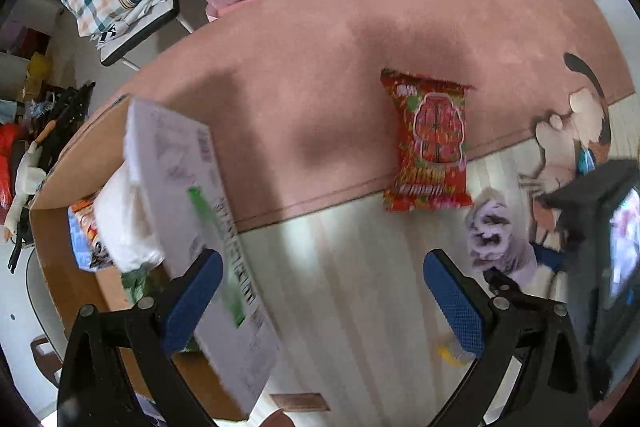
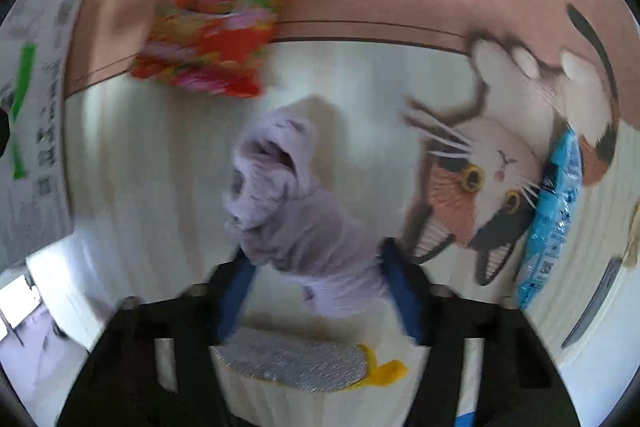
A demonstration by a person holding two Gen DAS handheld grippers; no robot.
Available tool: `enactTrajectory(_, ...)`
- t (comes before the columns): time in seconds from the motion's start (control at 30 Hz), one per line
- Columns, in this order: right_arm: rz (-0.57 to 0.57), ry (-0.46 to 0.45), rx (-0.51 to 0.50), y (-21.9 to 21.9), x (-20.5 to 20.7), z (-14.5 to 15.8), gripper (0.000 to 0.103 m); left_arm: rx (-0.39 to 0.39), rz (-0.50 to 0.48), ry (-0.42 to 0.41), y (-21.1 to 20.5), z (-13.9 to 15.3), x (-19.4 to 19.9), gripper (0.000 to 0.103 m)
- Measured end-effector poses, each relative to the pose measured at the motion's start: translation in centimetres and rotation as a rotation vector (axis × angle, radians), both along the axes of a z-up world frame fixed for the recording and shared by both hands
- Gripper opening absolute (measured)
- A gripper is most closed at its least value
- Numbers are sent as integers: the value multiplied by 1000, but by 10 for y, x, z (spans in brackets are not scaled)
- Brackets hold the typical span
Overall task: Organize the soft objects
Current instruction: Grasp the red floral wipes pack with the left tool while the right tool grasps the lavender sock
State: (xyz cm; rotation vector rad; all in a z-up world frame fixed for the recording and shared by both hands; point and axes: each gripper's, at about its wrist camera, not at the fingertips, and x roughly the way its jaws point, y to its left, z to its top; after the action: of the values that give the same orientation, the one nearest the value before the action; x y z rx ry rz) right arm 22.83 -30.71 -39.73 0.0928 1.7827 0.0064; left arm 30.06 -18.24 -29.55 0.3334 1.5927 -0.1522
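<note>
Right gripper [image 2: 316, 287] pinched a crumpled lavender cloth [image 2: 288, 203] between its blue pads. Left gripper [image 1: 320, 299] hung spread wide, gripping nothing, beside the cardboard box [image 1: 52, 227].

Snack packet [image 1: 430, 143]: lies across mat [image 1: 360, 39] edge. Box [image 1: 60, 195]: left of it, holding packets. Cloth bundle [image 2: 288, 203]: between right gripper [image 2: 320, 291] fingers, before snack packet. Sponge [image 2: 296, 363]: beneath.

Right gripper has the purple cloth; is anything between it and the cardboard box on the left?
The cloth is held in the right gripper. Toward the box, the box's raised flap stands on the near side, and the left gripper hangs open beside it. The red packet lies off that path.
</note>
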Motion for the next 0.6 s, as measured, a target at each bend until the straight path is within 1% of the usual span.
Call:
enactTrajectory(0.07, -155, 9, 51, -28, 1, 0, 53, -12, 1, 22, -9, -8, 8, 103)
enactTrajectory(0.13, -274, -1, 75, -52, 1, 1, 53, -24, -1, 59, -21, -19, 19, 103)
enactTrajectory(0.17, -334, -9, 85, -66, 1, 2, 54, -29, -4, 75, -26, -24, 23, 103)
enactTrajectory(0.23, -445, 5, 128, -90, 1, -2, 59, -40, -7, 115, -39, -39, 33, 103)
enactTrajectory(0.27, -467, 10, 164, -96, 2, -4, 68, -50, -10, 136, -45, -46, 37, 103)
enactTrajectory(0.33, -491, 4, 213, -105, 2, -4, 78, -56, -19, 173, -59, -60, 44, 103)
enactTrajectory(0.37, -494, -3, 228, -109, 2, -3, 78, -60, -24, 187, -63, -65, 46, 103)
enactTrajectory(0.43, -480, -12, 226, -112, 3, 1, 78, -65, -35, 202, -73, -75, 50, 102)
enactTrajectory(0.47, -464, -18, 219, -114, 3, 3, 78, -65, -40, 208, -76, -79, 52, 100)
enactTrajectory(0.53, -453, -21, 208, -117, 5, 6, 78, -54, -56, 219, -84, -86, 52, 92)
enactTrajectory(0.6, -442, -29, 203, -121, 4, 9, 78, -33, -77, 225, -89, -92, 51, 66)
